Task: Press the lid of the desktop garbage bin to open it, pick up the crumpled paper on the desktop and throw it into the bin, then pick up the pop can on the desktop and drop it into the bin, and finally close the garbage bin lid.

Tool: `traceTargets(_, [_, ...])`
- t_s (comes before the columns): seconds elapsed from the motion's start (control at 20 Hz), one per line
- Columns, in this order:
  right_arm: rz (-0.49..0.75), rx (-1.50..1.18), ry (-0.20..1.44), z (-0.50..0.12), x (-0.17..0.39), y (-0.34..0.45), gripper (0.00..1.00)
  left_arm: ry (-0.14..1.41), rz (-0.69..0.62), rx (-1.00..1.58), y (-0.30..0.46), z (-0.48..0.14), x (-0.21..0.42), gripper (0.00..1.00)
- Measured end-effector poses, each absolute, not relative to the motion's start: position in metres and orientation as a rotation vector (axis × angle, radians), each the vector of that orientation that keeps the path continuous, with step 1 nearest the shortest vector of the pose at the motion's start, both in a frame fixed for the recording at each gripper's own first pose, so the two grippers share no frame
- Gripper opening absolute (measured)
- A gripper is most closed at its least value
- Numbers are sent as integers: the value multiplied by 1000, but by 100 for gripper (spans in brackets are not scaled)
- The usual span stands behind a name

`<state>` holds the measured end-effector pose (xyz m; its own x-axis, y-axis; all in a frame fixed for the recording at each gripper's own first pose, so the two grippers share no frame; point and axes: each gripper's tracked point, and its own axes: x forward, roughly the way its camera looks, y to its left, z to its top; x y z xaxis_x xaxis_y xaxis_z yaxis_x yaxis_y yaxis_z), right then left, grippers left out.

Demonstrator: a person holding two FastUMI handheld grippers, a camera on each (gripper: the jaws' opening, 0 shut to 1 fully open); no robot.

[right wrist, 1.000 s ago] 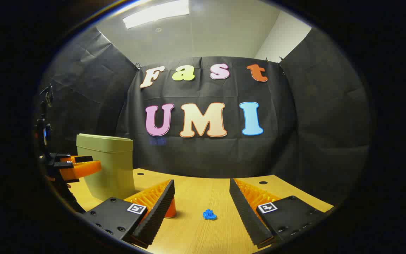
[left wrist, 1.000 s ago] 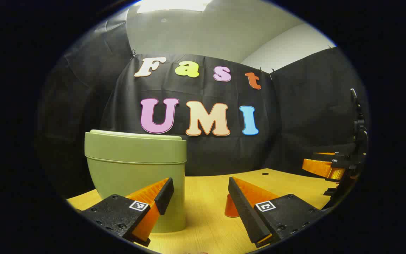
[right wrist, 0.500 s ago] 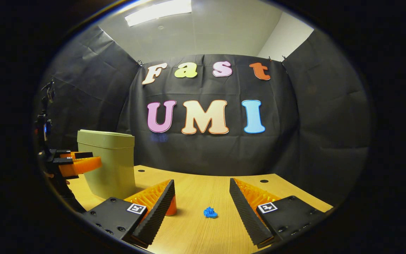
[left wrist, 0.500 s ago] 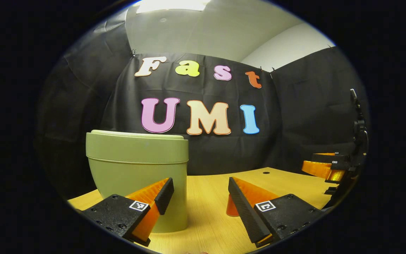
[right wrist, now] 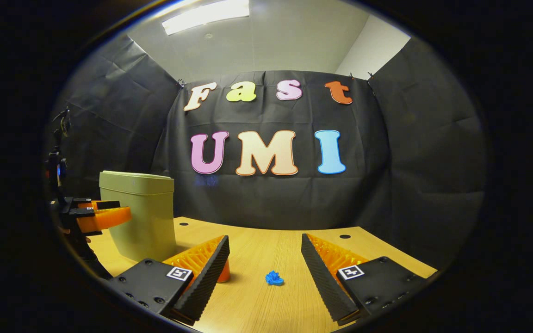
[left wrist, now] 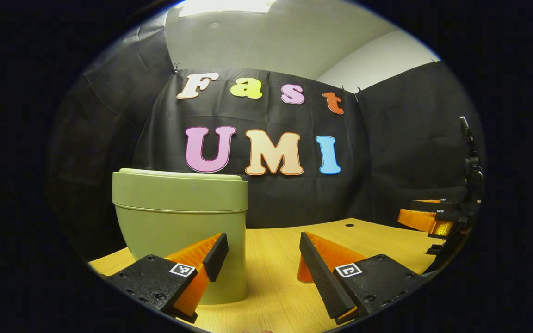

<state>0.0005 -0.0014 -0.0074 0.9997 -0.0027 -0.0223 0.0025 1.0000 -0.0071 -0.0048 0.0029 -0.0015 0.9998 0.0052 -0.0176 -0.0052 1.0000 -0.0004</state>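
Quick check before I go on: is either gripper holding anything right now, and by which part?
Nothing is held. The left gripper and right gripper are both open; the crumpled paper lies on the desktop.

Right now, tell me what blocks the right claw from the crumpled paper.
Nothing visible does. The blue crumpled paper lies on bare table ahead of the open right claw; the orange can stands off to one side by its finger.

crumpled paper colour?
Blue. The crumpled paper shows best in the right gripper view, on the desk.
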Motion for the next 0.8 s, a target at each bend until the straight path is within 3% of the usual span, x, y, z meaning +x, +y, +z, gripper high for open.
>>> traceTargets(0.55, [-5,-8,27,-9,1,-4,98,6,-7,2,1,5,-6,94])
traceTargets(0.8, [-2,-9,30,-10,1,-2,98,-4,-12,14,1,10,-10,80])
